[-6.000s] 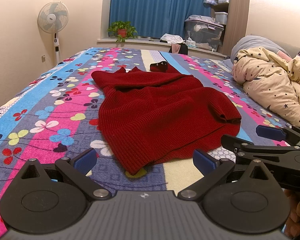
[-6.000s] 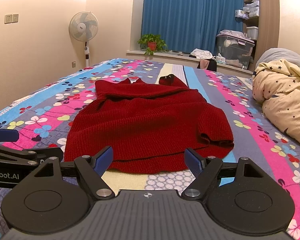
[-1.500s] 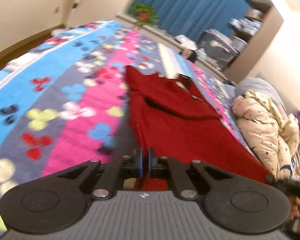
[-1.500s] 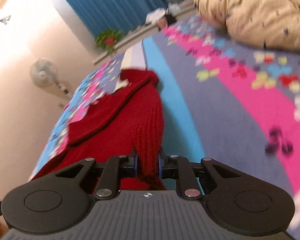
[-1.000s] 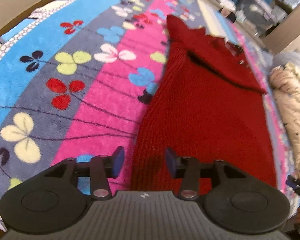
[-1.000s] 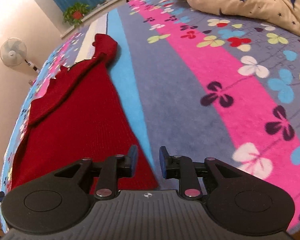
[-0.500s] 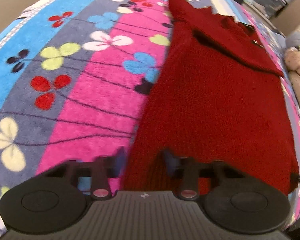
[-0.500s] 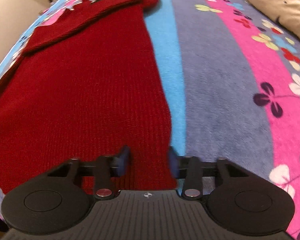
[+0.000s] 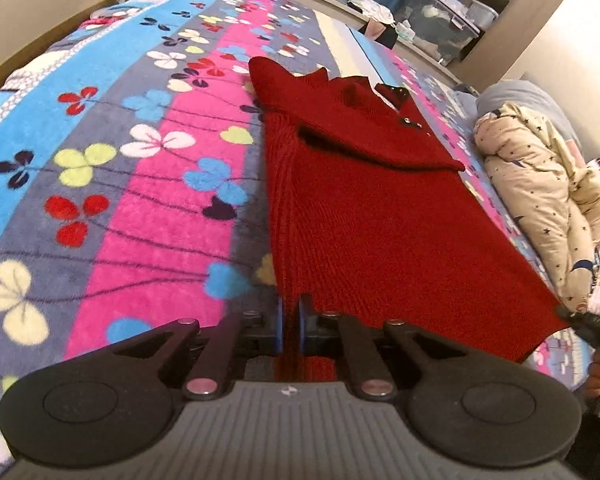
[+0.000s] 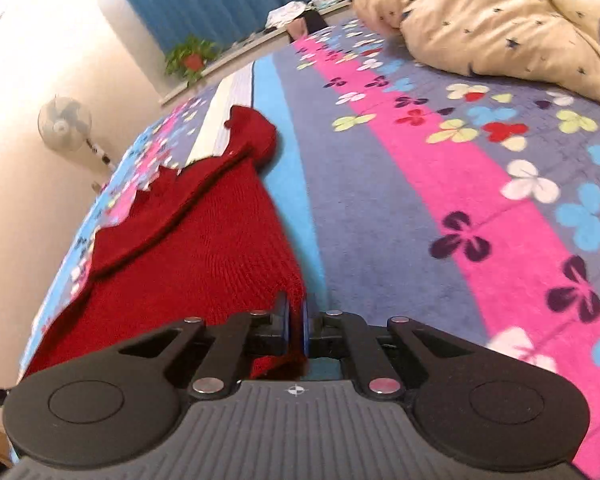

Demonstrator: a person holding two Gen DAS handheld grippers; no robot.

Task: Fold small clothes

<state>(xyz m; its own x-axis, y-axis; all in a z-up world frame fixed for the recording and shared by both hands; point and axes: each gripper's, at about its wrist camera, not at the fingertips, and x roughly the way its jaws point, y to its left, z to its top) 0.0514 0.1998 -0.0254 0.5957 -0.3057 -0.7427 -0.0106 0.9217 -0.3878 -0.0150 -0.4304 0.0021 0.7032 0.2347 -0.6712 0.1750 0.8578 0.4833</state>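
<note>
A dark red knitted sweater [image 9: 364, 208] lies lengthwise on the flowered bed cover, sleeves folded across its far end. My left gripper [image 9: 290, 322] is shut on the sweater's near left hem corner, with the knit pinched between the blue pads. In the right wrist view the same red sweater [image 10: 204, 248] runs away to the upper left, and my right gripper [image 10: 296, 326] is shut on its near right hem corner. Both corners are raised a little off the cover. The other gripper's tip [image 9: 592, 326] and a hand show at the left view's right edge.
The striped, flowered bed cover [image 9: 140, 184] stretches to the left of the sweater and to its right [image 10: 480, 208]. A cream star-print duvet [image 10: 492, 20] is heaped along the right side. A fan [image 10: 66, 124], a potted plant [image 10: 192, 58] and blue curtains stand beyond the bed.
Both grippers, open over the hem a second ago, have closed on the sweater's near corners and lifted them slightly. The views have tipped up, showing more of the room.
</note>
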